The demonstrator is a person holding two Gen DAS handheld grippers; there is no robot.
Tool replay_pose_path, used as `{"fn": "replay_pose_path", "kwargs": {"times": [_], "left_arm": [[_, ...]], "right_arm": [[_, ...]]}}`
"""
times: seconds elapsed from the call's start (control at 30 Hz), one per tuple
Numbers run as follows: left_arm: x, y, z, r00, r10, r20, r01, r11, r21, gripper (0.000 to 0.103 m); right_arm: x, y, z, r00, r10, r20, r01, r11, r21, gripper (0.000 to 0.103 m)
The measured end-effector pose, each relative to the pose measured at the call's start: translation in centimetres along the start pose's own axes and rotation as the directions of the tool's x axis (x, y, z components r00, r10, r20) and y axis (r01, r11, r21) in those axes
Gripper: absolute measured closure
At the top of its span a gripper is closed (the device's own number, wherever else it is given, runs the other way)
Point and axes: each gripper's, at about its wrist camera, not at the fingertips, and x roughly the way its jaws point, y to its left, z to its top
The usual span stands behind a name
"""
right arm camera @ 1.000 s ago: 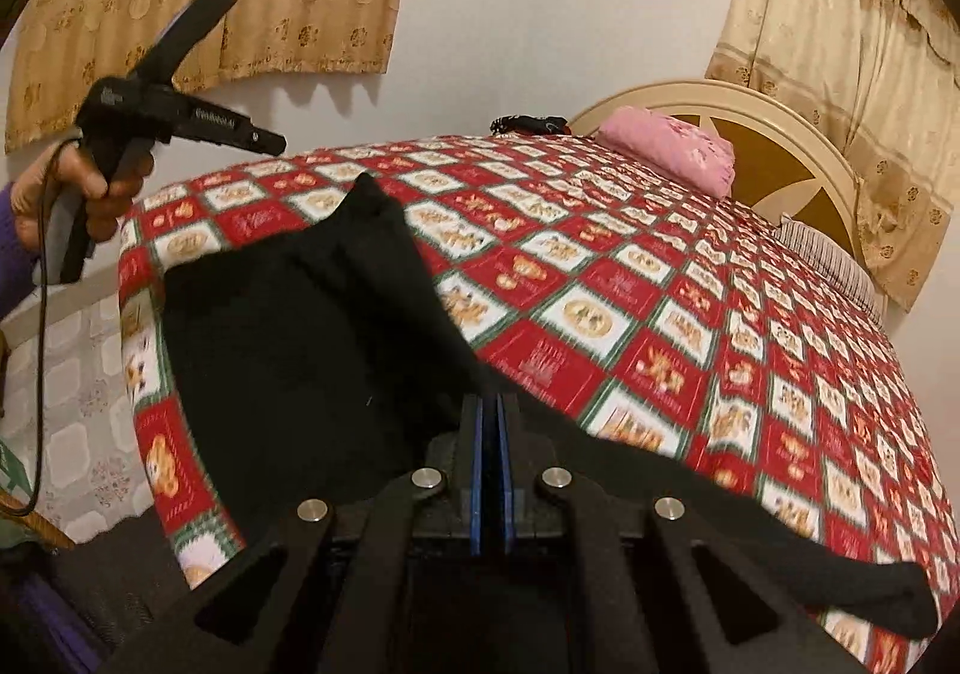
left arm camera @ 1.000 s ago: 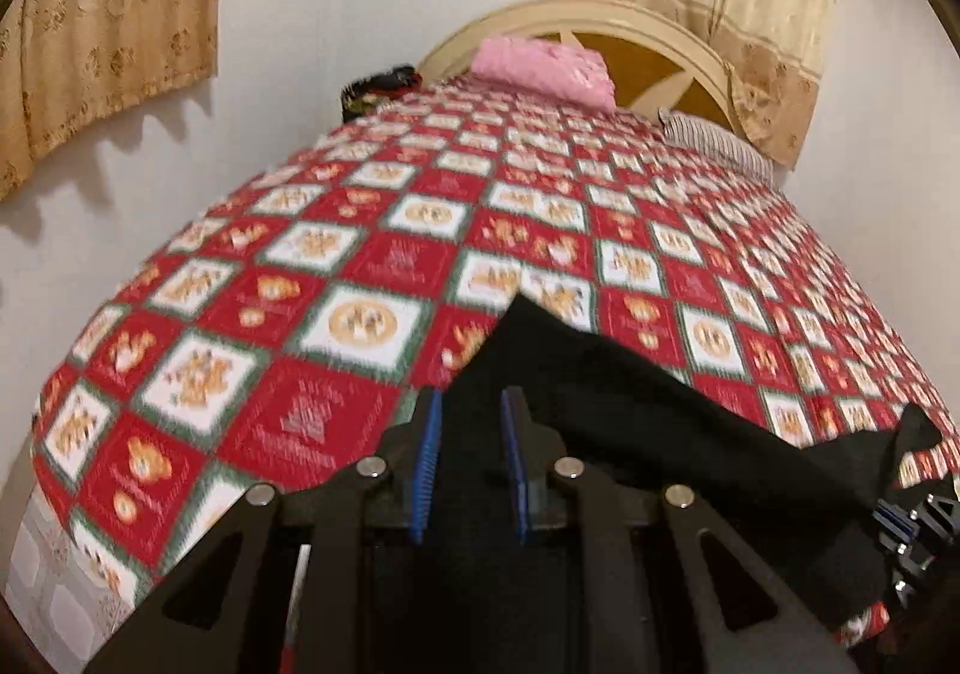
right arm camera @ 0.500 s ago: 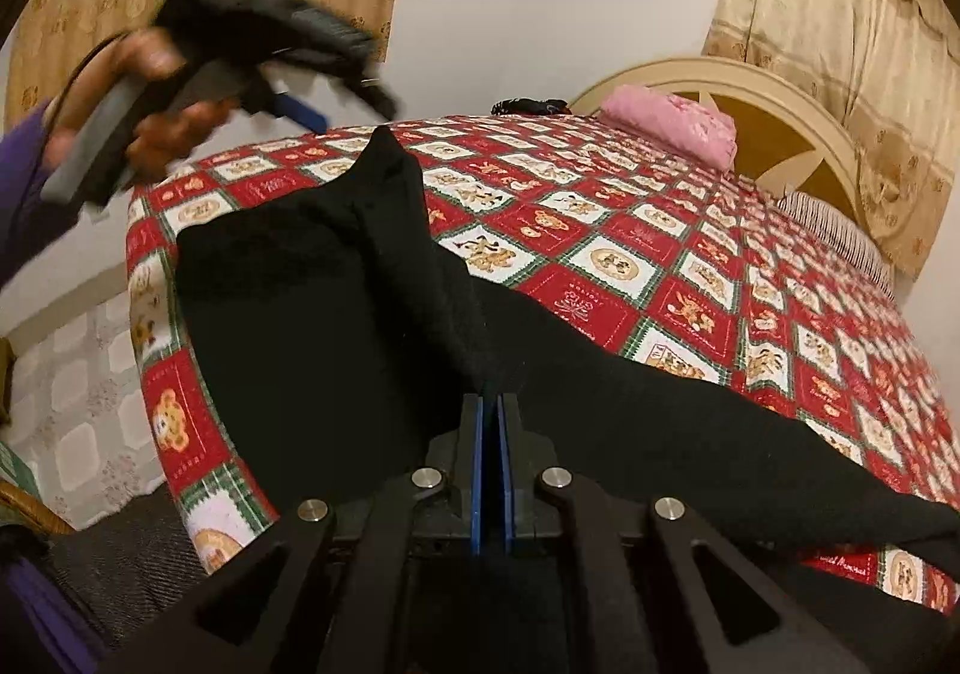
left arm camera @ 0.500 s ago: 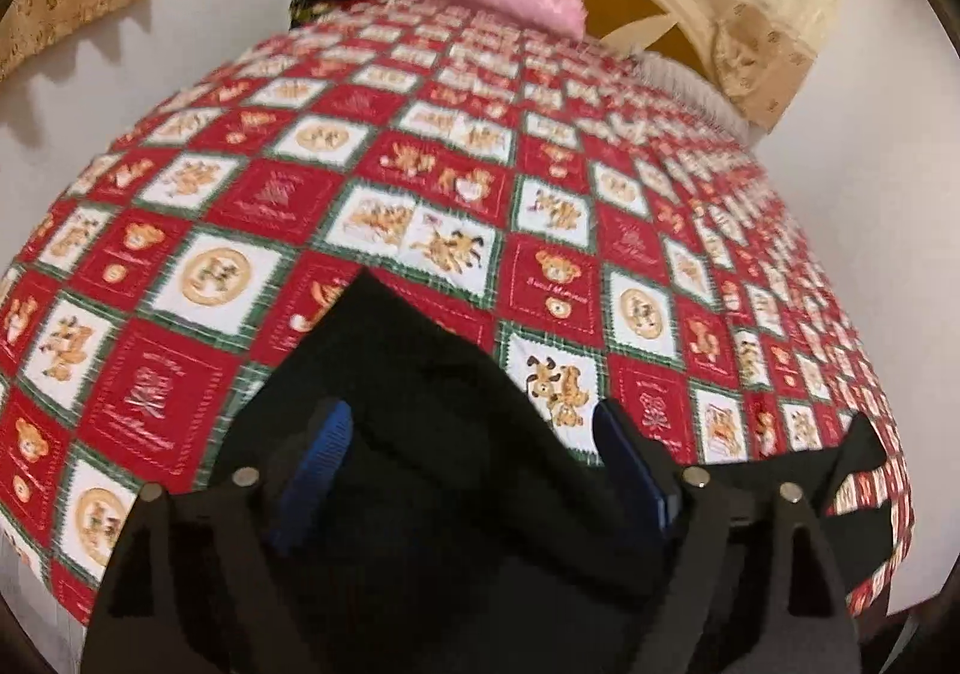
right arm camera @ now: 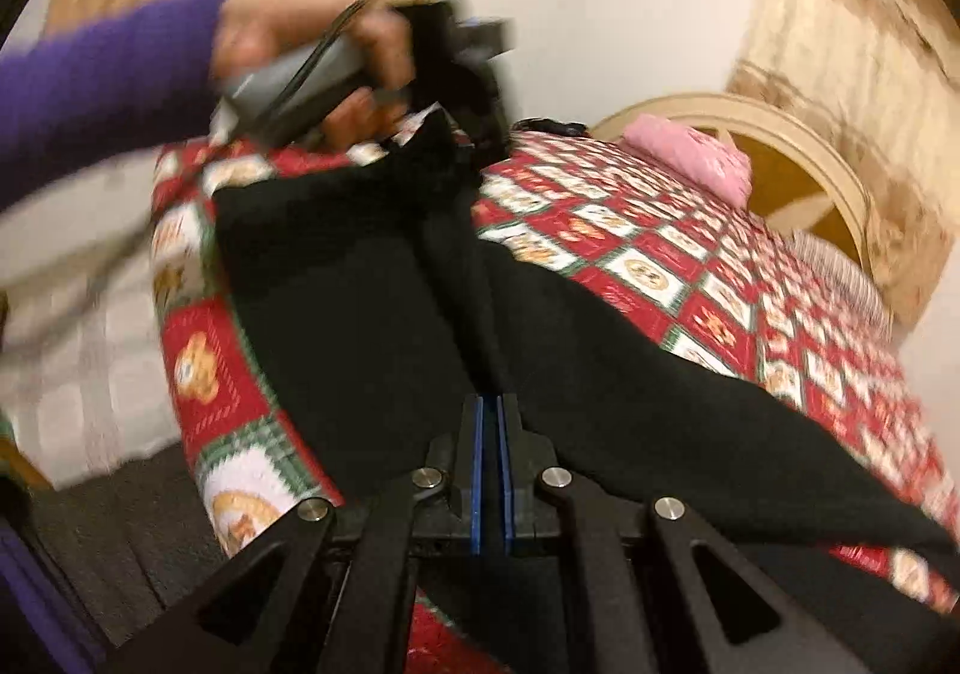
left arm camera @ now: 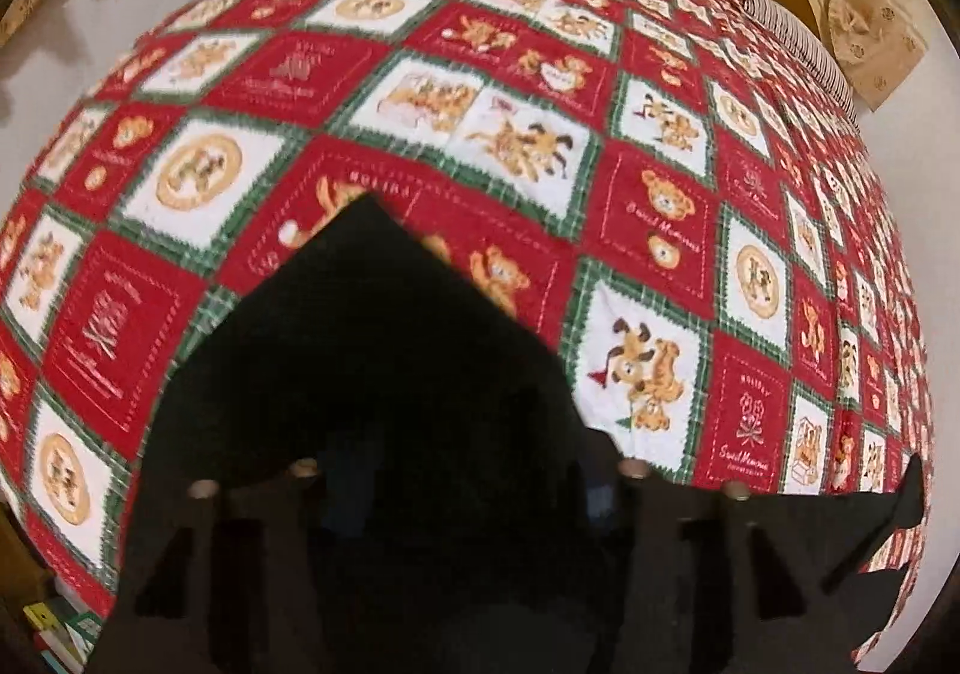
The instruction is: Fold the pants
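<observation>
Printed writing is showing on the bedspread [left arm camera: 528, 92]: one red square is reading "Sweet Memories" under a bear's face, another "Holiday" above a small emblem, the rest too blurred to make out. No containers are showing in either view.

The pants [right arm camera: 372, 326] are lying flat and black across the near corner of the bed, one leg running off toward the right edge in the right wrist view. A pointed corner of the pants [left arm camera: 366, 206] is jutting up over the bedspread in the left wrist view.

The left gripper [left arm camera: 462, 488] is sitting very dark and close over the cloth; its fingers are standing well apart, and whether they are touching the fabric cannot be told. In the right wrist view the same left gripper [right arm camera: 468, 74] is hovering blurred above the far corner of the pants, held by a hand [right arm camera: 312, 56] in a purple sleeve [right arm camera: 108, 74].

The right gripper [right arm camera: 491, 470] is pressing its blue pads [right arm camera: 477, 470] nearly together, clamped on a ridge of the pants.

Compared with half a second ago, the left gripper is sitting lower and nearer the cloth, and the pink pillow [right arm camera: 690, 158] by the headboard [right arm camera: 780, 146] is sliding almost out of the left view's top edge. The right gripper is staying pinched as before.
</observation>
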Motion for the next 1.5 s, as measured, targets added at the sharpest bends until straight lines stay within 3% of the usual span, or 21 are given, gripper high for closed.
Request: {"fn": "replay_pose_path", "kwargs": {"times": [0.1, 0.2, 0.3, 0.33, 0.43, 0.47, 0.57, 0.73, 0.83, 0.93, 1.03, 1.07, 1.1, 1.13, 1.17, 1.23, 1.43, 1.5], "left_arm": [[-0.8, 1.0, -0.6, 0.998, -0.044, 0.047, 0.045, 0.999, -0.022, 0.071], [-1.8, 2.3, -1.2, 0.987, -0.125, 0.098, 0.132, 0.989, -0.071, 0.081], [-3.3, 3.3, -2.4, 0.969, -0.189, 0.161, 0.206, 0.974, -0.092, 0.085], [-3.7, 3.5, -2.6, 0.963, -0.200, 0.180, 0.219, 0.971, -0.092, 0.085], [-5.7, 4.3, -3.8, 0.924, -0.271, 0.269, 0.304, 0.948, -0.089, 0.086], [-6.4, 4.6, -4.2, 0.908, -0.298, 0.296, 0.337, 0.937, -0.091, 0.086], [-8.2, 5.3, -5.0, 0.865, -0.361, 0.348, 0.418, 0.903, -0.101, 0.086], [-10.1, 6.1, -6.1, 0.835, -0.384, 0.394, 0.455, 0.885, -0.100, 0.086], [-10.2, 6.6, -6.6, 0.831, -0.390, 0.397, 0.460, 0.883, -0.096, 0.086], [-9.6, 7.1, -7.0, 0.839, -0.378, 0.391, 0.446, 0.890, -0.097, 0.086], [-8.7, 7.7, -7.4, 0.842, -0.386, 0.376, 0.454, 0.884, -0.108, 0.086], [-8.5, 7.8, -7.3, 0.843, -0.388, 0.373, 0.455, 0.884, -0.108, 0.086], [-8.5, 8.0, -7.5, 0.842, -0.390, 0.372, 0.457, 0.883, -0.108, 0.086], [-8.3, 8.2, -7.4, 0.841, -0.394, 0.371, 0.461, 0.881, -0.110, 0.086], [-8.3, 8.3, -7.4, 0.840, -0.397, 0.370, 0.464, 0.879, -0.112, 0.086], [-8.4, 8.8, -7.5, 0.835, -0.404, 0.373, 0.473, 0.874, -0.112, 0.086], [-10.2, 9.7, -8.3, 0.818, -0.431, 0.381, 0.494, 0.866, -0.079, 0.094], [-10.7, 10.0, -8.7, 0.821, -0.419, 0.389, 0.480, 0.874, -0.071, 0.094]], "right_arm": [[-0.2, -2.8, 0.2, 1.000, 0.028, 0.005, -0.028, 0.988, 0.149, 0.098], [0.0, -6.5, -0.5, 0.996, 0.088, -0.028, -0.073, 0.936, 0.345, 0.098], [-0.5, -10.6, -2.6, 0.990, 0.138, -0.025, -0.099, 0.815, 0.570, 0.096], [-0.8, -12.2, -3.8, 0.988, 0.157, -0.014, -0.109, 0.742, 0.662, 0.088], [-2.0, -15.2, -6.5, 0.987, 0.158, 0.032, -0.117, 0.570, 0.814, 0.036], [-2.9, -16.2, -7.6, 0.989, 0.134, 0.066, -0.126, 0.504, 0.854, 0.031], [-3.5, -17.3, -8.4, 0.985, 0.130, 0.117, -0.162, 0.422, 0.892, 0.031], [-2.3, -19.3, -8.5, 0.981, 0.136, 0.135, -0.173, 0.314, 0.934, 0.031], [-1.3, -20.0, -7.8, 0.986, 0.133, 0.097, -0.134, 0.309, 0.941, 0.031], [-0.1, -20.2, -6.9, 0.991, 0.134, -0.012, -0.032, 0.322, 0.946, 0.031], [0.5, -19.9, -6.2, 0.992, 0.117, -0.048, 0.005, 0.340, 0.940, 0.032], [0.7, -19.6, -5.9, 0.992, 0.111, -0.054, 0.011, 0.358, 0.934, 0.054], [1.0, -19.5, -5.8, 0.992, 0.112, -0.065, 0.020, 0.368, 0.929, 0.066], [1.5, -19.4, -5.9, 0.988, 0.125, -0.084, 0.032, 0.374, 0.927, 0.093], [1.9, -19.4, -6.3, 0.985, 0.143, -0.094, 0.036, 0.365, 0.930, 0.096], [1.7, -19.4, -6.9, 0.986, 0.139, -0.087, 0.031, 0.366, 0.930, 0.097], [-3.8, -18.2, -4.2, 0.999, 0.049, 0.010, -0.034, 0.514, 0.857, 0.098], [-5.2, -17.9, -4.1, 0.998, 0.052, 0.036, -0.058, 0.516, 0.855, 0.098]]}}
